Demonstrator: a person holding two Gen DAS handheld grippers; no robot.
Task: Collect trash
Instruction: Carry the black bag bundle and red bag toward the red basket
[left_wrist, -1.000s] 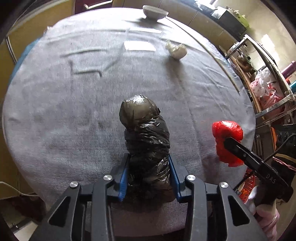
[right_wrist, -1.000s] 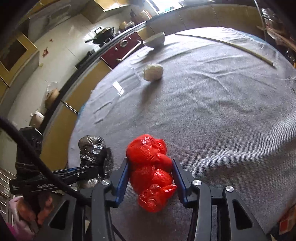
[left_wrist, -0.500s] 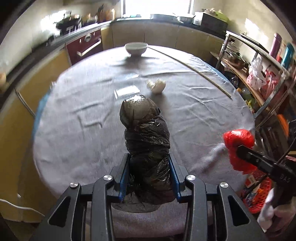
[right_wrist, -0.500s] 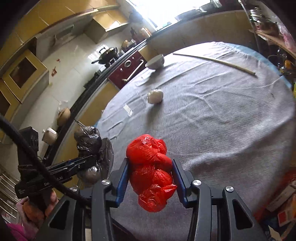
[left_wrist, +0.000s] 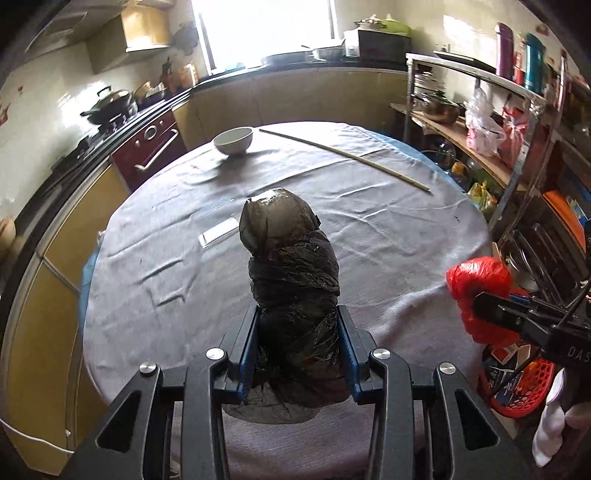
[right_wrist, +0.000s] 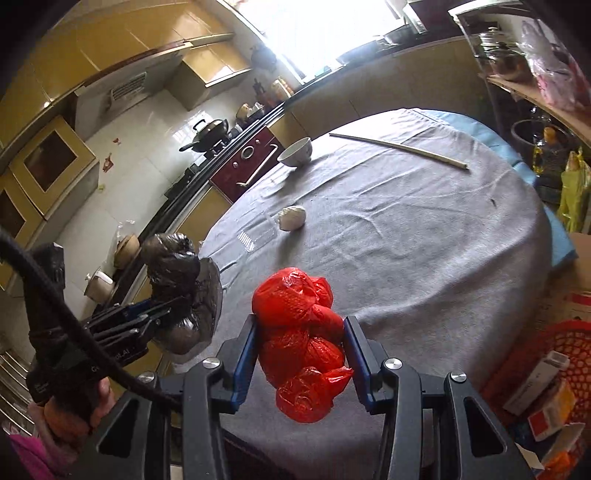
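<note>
Above the table's (left_wrist: 155, 229) near edge, left gripper (left_wrist: 297, 350) pinches black bag (left_wrist: 291, 273), right gripper (right_wrist: 300, 360) pinches red bag (right_wrist: 301, 332); both lifted, prob. bound for red basket (right_wrist: 576, 347) off the right edge.

Left gripper (left_wrist: 297, 350) is clamping a black bag (left_wrist: 295, 295), held aloft. Right gripper (right_wrist: 301, 354) is clamping a red bag (right_wrist: 303, 332), likewise raised.

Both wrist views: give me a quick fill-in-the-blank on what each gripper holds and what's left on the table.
1. The left gripper is shut on a ____ bag.
2. The right gripper is shut on a ____ bag.
3. Near the table's far edge, beside the long stick, stands a white ____.

Missing words: black; red; bowl
</note>
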